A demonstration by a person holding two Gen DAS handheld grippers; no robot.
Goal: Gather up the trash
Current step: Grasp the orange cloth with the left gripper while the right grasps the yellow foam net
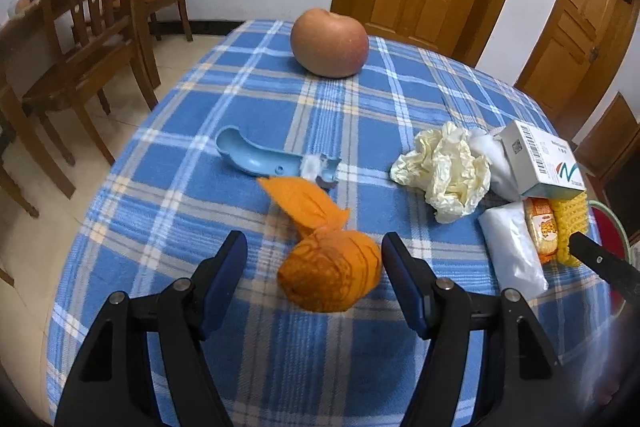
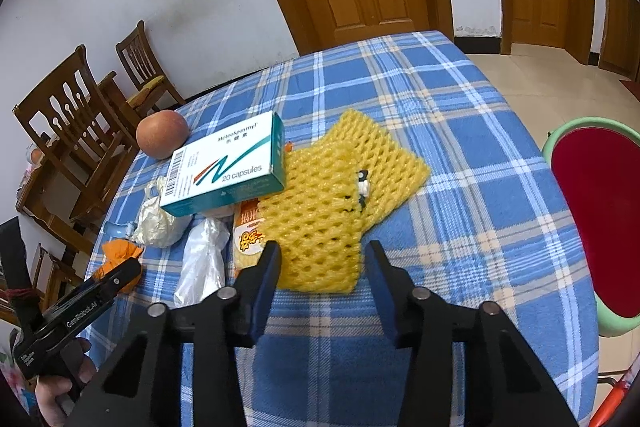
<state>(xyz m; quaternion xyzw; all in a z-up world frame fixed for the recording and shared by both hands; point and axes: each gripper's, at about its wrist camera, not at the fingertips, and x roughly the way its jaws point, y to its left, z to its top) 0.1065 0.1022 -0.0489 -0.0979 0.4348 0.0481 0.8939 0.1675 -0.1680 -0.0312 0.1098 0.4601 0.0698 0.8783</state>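
A blue plaid tablecloth [image 1: 248, 107] bears the trash. Yellow foam net [image 2: 336, 195] lies between the released right gripper [image 2: 322, 267] jaws; a capsule box [image 2: 228, 167] at ten o'clock. Left gripper [image 1: 314, 267], unclenched, straddles orange peel [image 1: 330, 275].

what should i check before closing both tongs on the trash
1. Orange peel sits between the left tongs: ok.
2. Left pads touching the peel: not ok yet, gaps show on both sides.
3. Yellow foam net near edge lies between the right tongs: ok.
4. Right pads pressing the net: cannot tell, they stand right at its edges.
5. Net free to lift: not ok, the capsule box overlaps its far corner and a snack wrapper lies partly under it.
6. Apple away from both grasps: ok.
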